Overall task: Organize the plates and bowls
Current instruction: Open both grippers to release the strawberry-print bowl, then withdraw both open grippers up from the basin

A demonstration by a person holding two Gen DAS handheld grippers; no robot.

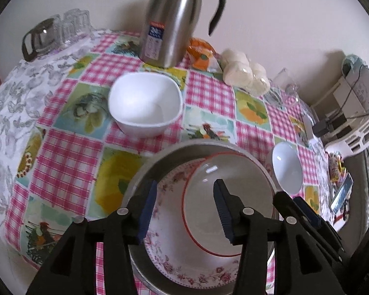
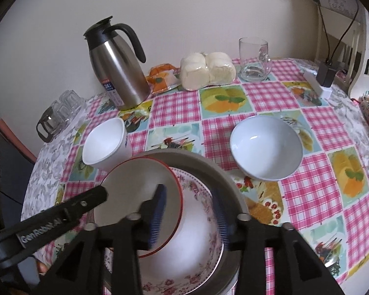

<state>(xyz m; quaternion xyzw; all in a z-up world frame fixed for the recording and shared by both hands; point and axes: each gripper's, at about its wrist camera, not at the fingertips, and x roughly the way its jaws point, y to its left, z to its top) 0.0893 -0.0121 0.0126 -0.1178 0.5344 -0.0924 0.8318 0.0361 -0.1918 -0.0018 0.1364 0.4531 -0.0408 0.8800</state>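
A: How are the tongs standing?

B: The left gripper [image 1: 185, 210] is standing wide open, released, over the red-rimmed bowl [image 1: 223, 204]. The right gripper [image 2: 189, 218] is also spread, with the bowl's wall between its fingers; whether they are touching it, I cannot tell.

A: And the surface?

B: A checkered tablecloth [image 2: 315, 196] is covering the table, by a cream wall.

A: The containers?

B: The bowl is sitting in a floral plate [image 1: 169, 253] inside a metal pan [image 1: 184, 147]. A square bowl [image 1: 145, 103] is standing far left, a round bowl [image 2: 267, 146] right.

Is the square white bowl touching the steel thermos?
Apart. The left wrist view shows checkered tablecloth between the square white bowl and the steel thermos.
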